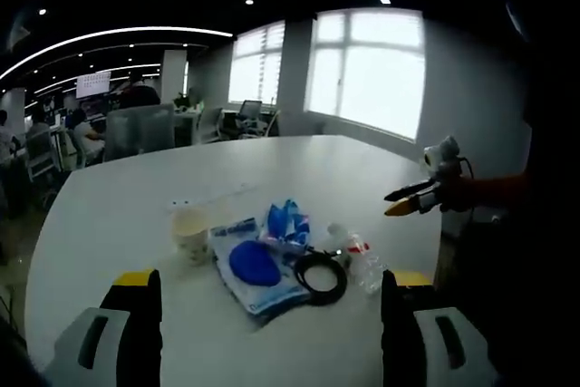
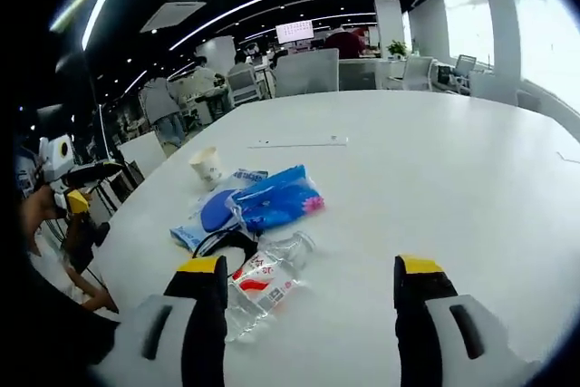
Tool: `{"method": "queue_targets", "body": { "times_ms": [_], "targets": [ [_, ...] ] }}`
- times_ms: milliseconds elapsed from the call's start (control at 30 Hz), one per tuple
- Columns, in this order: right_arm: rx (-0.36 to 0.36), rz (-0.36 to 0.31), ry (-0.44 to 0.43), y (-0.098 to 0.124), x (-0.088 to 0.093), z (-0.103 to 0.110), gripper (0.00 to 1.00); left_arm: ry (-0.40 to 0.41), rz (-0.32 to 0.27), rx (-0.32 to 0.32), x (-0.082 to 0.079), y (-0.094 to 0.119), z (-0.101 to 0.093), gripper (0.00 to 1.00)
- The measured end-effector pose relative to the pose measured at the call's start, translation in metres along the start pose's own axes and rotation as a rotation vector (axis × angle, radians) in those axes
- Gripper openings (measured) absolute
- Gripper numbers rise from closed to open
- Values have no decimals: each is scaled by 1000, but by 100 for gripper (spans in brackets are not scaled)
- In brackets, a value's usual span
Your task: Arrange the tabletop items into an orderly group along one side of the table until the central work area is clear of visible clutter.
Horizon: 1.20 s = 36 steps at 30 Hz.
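Observation:
A small cluster lies on the white table [image 1: 118, 215]. It holds a paper cup [image 1: 191, 231], a blue oval item [image 1: 254, 262] on a clear plastic bag, a blue packet [image 1: 285, 222], a black cable coil [image 1: 321, 276] and a clear water bottle [image 1: 358, 256] lying on its side. My left gripper [image 1: 272, 280] is open just short of the cluster, touching nothing. In the right gripper view the bottle [image 2: 263, 283] lies closest, with the packet [image 2: 281, 197] and cup [image 2: 207, 168] beyond it. My right gripper [image 2: 310, 267] is open and empty.
A thin white strip [image 2: 299, 142] lies further out on the table. The right gripper [image 1: 405, 200] hovers off the table's right edge and the left gripper [image 2: 77, 183] shows at the far left. Office desks, chairs and people stand beyond the table; windows [image 1: 367, 70] are behind.

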State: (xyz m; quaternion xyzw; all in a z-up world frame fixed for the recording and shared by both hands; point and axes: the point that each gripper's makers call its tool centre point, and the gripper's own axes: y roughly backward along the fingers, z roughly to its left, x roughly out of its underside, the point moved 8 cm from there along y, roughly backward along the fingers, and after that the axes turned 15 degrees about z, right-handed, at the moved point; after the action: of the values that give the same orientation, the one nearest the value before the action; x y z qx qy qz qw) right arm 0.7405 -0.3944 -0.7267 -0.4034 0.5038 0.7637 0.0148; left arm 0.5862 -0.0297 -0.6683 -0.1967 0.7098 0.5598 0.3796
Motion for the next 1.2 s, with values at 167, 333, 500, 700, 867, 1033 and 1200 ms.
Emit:
{"method": "queue_targets", "body": {
  "times_ms": [167,333,500,700,867,1033,1200],
  "targets": [
    [-3,27,1,-9,-7,3,68,2,-5,-4,0,2,1,100],
    [-14,47,-29,-18,-13,1,63,3,-4,-4,2,3,1,100],
    [-18,80,-64,-31,-19,3,58,5,-1,-4,4,2,1,100],
    [-23,120,-102,-50,-20,4,52,3,4,5,6,-1,-1,100],
    [-21,146,-139,-68,-28,9,49,4,3,13,6,-3,-3,100],
    [-11,185,-185,-86,-32,11,45,4,5,18,6,-2,-2,100],
    [18,222,-214,-98,-32,10,41,5,6,18,7,0,-1,100]
  ]
}}
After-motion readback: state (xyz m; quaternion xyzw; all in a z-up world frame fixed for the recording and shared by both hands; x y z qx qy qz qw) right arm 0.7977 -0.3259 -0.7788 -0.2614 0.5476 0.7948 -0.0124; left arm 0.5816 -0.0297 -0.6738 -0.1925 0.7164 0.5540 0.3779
